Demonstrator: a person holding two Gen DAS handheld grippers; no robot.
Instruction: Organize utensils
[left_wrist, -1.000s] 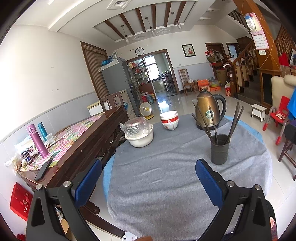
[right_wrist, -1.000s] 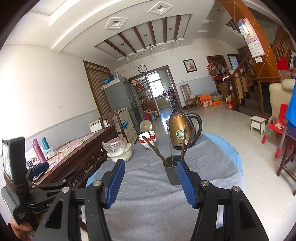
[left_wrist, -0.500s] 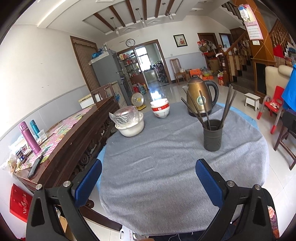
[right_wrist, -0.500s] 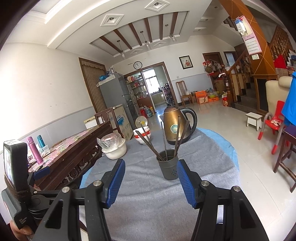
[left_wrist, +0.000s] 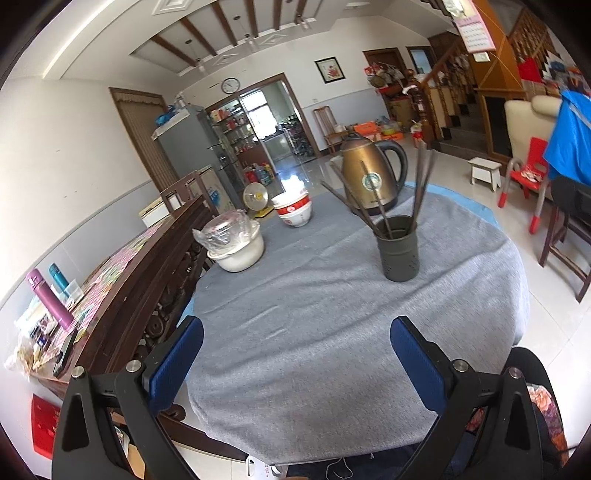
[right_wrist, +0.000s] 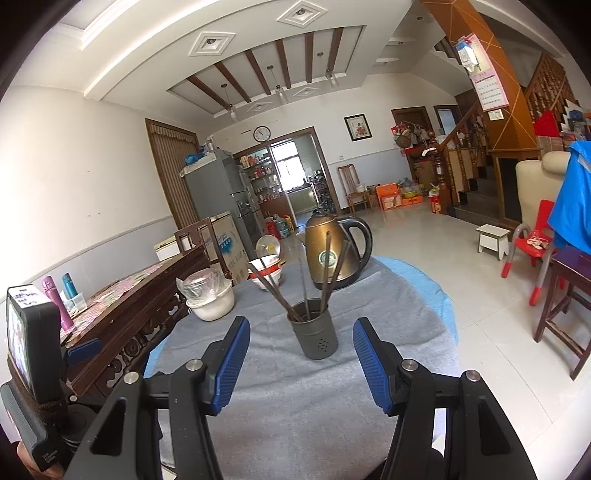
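Nearest the viewer, the left gripper (left_wrist: 295, 354) and the right gripper (right_wrist: 299, 354) both hang with their blue pads spread wide and nothing between them, over the grey tablecloth (left_wrist: 295, 369) on the near side of the utensil holder (left_wrist: 398, 248). Beyond them, the dark chopsticks (left_wrist: 384, 206) already stand in that holder, splayed at loose angles (none lies on the cloth). Behind the holder sits the bronze kettle (left_wrist: 369, 173). By the look of it, handling has not begun; any tidying or sorting of the sticks remains.
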